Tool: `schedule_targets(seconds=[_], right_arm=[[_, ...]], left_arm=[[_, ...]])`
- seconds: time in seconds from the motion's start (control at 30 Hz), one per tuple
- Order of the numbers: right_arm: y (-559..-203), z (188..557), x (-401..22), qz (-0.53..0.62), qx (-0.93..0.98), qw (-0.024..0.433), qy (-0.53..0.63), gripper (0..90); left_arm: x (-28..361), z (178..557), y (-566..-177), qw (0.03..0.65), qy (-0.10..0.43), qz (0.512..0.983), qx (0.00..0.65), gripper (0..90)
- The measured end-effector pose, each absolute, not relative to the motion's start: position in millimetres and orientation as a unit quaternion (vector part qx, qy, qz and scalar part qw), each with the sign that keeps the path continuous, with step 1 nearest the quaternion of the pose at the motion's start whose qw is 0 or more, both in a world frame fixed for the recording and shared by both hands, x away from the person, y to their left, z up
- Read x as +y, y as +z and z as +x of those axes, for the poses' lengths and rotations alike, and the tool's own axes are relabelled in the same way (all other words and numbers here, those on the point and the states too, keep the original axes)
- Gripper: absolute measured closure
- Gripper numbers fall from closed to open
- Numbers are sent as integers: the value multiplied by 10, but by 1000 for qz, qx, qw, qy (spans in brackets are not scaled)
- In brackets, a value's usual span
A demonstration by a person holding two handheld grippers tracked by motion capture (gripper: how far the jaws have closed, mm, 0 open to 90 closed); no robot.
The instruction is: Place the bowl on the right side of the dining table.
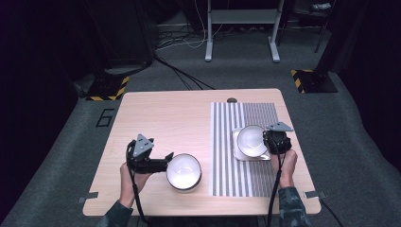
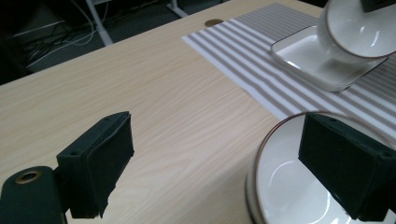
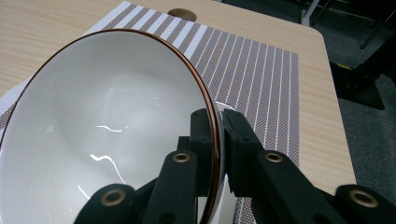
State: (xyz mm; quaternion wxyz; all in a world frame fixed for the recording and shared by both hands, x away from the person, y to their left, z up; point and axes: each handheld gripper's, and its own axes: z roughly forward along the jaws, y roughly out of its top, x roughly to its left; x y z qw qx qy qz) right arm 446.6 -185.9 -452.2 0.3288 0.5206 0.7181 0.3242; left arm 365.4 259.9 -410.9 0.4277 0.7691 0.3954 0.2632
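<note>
On the tabletop (image 1: pixel 156 118) there are two white bowls with brown rims. The near bowl (image 1: pixel 184 171) sits on the bare wood, just left of the striped mat (image 1: pixel 243 179). The left gripper (image 1: pixel 166 162) is at the bowl's 9 o'clock side, and it points toward 3 o'clock, straight at the bowl. Its jaws stand wide apart and hold nothing. In the left gripper view, one jaw hangs over the inside of the near bowl (image 2: pixel 289 186) and the other jaw is outside over the wood, so the rim lies between them but the pads do not press on it. To take hold, the jaws would need to close across the rim, one pad inside and one outside. The far bowl (image 1: pixel 251 140) is in the right gripper (image 1: pixel 270 141). Its jaws are shut tight on the rim at the bowl's 3 o'clock side. In the right gripper view the thin brown rim of this bowl (image 3: pixel 102 140) runs right between the two jaws. This bowl is tilted, and it is over a white square dish (image 1: pixel 239 153) that lies on the striped mat. Whether the bowl touches the dish is hard to tell. The left hand (image 1: pixel 127 175) is the one nearer to the loose bowl, so that bowl looks like the left hand's job.
</note>
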Motion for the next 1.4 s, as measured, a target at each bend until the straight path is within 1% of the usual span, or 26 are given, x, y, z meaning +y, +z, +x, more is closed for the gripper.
schedule_targets(seconds=[0.3,0.43,0.47,0.5,0.53,0.57,0.67,0.83,0.87,0.93,1.13,1.3,1.33,1.37,1.4], right_arm=[[-4551,4503,-1892,532,718,316,320,830],[-4581,4532,-1913,538,717,308,317,830],[-4598,4545,-1923,543,716,304,318,830],[-4598,4545,-1923,543,716,304,318,830],[-4613,4558,-1929,547,715,299,316,830],[-4613,4558,-1929,547,715,299,316,830],[-4643,4600,-1951,555,715,286,315,829],[-4667,4647,-1964,565,713,270,316,829],[-4684,4671,-1965,568,715,261,315,829],[-4689,4685,-1967,571,712,259,317,829],[-4699,4749,-2014,587,706,235,318,830],[-4739,4855,-2100,608,703,202,309,832],[-4765,4898,-2148,617,698,185,313,832],[-4765,4898,-2148,617,698,185,313,832],[-4797,4933,-2194,626,693,166,317,831]], left_arm=[[2935,3550,-4336,423,257,749,440,94],[3076,3506,-4488,418,248,742,462,94],[3145,3488,-4575,413,243,739,474,94],[3145,3488,-4575,413,243,739,474,94],[3205,3471,-4668,408,235,737,484,93],[3205,3471,-4668,408,235,737,484,93],[3298,3444,-4843,399,221,735,502,93],[3335,3433,-4987,385,208,740,510,88],[3335,3432,-5031,382,204,742,512,87],[3323,3446,-5114,370,199,749,513,87],[3292,3486,-5200,351,193,759,513,85],[3243,3526,-5239,333,192,772,507,77],[3237,3536,-5261,331,192,771,508,73],[3237,3536,-5261,331,192,771,508,72],[3233,3534,-5269,329,198,772,507,72]])
